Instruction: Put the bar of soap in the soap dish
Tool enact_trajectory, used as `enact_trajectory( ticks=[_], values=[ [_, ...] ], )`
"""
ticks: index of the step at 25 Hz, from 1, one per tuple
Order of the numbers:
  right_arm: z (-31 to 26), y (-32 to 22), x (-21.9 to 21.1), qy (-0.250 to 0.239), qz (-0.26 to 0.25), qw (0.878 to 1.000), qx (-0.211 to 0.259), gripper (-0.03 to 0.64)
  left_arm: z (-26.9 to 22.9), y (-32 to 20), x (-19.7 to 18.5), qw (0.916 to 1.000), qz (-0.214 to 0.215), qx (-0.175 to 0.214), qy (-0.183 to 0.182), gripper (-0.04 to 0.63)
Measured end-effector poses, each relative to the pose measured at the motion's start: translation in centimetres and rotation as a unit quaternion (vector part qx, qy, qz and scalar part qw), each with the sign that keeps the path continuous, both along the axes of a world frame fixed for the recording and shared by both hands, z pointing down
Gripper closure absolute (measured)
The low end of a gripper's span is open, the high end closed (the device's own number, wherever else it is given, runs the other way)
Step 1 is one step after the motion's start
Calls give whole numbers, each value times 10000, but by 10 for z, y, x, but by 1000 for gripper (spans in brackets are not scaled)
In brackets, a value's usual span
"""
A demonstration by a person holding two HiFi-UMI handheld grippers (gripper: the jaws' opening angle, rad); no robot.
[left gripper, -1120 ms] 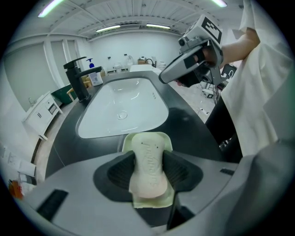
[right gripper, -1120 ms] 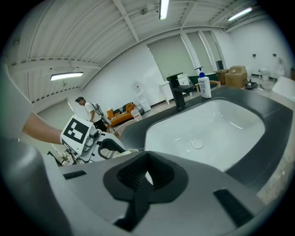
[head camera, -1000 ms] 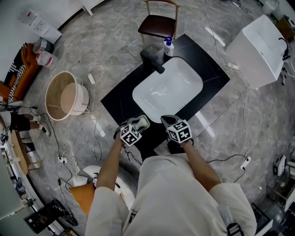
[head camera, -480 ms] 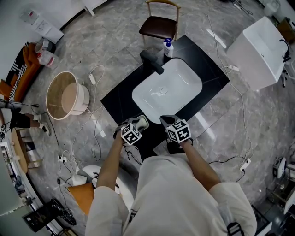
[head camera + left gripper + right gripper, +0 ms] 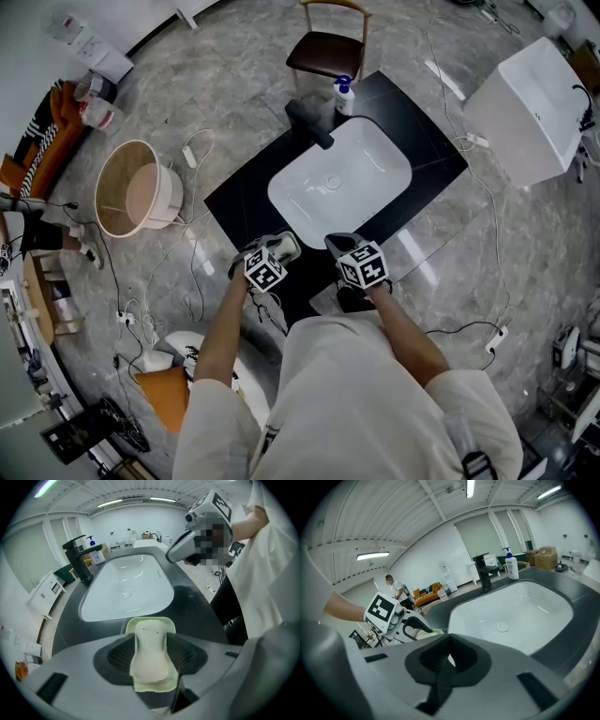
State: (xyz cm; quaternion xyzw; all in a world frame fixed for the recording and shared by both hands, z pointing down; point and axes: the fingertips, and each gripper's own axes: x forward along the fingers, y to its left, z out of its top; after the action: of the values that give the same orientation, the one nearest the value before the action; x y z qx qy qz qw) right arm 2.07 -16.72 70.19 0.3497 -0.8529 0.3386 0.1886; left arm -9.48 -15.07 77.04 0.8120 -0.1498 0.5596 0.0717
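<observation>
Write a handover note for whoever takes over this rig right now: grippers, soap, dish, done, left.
Left gripper: jaws have just been opening and stand wide; the bar of soap lies between them, in the soap dish.
Right gripper: shut, empty.
The dish sits on the black counter by the sink.
Done: soap in dish.
Left: lift the left gripper clear.
</observation>
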Motion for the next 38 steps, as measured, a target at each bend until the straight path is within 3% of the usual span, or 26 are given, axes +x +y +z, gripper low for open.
enact_trajectory(
  ticks=[8,13,17,23,25,27,33,36,38],
  values=[
    [-1,-2,-7,-142,-326,9994,-9,614,-13,0,-5,9986,-473,232,23,379],
    [1,0,-16,-146,-650,9978,16,614,-23,0,-11,9915,-1228,283,321,379],
    [0,1,-24,-172,-875,9960,32,614,-34,4,-17,9775,-1965,472,608,379],
    [5,10,-42,-97,-1363,9906,66,614,-44,21,-28,9462,-2981,724,1027,379],
    [5,13,-49,-89,-1520,9883,92,614,-49,28,-34,9323,-3341,794,1135,379],
    [5,16,-55,-75,-1659,9860,116,614,-57,32,-41,9112,-3782,927,1345,379],
    [7,25,-67,30,-1992,9797,243,614,-77,40,-59,8265,-5009,1263,2237,379],
    [7,25,-67,66,-2031,9787,301,614,-86,44,-66,7892,-5406,1439,2534,379],
    [8,23,-66,70,-2026,9787,315,614,-91,47,-69,7711,-5588,1549,2631,379]
  ],
)
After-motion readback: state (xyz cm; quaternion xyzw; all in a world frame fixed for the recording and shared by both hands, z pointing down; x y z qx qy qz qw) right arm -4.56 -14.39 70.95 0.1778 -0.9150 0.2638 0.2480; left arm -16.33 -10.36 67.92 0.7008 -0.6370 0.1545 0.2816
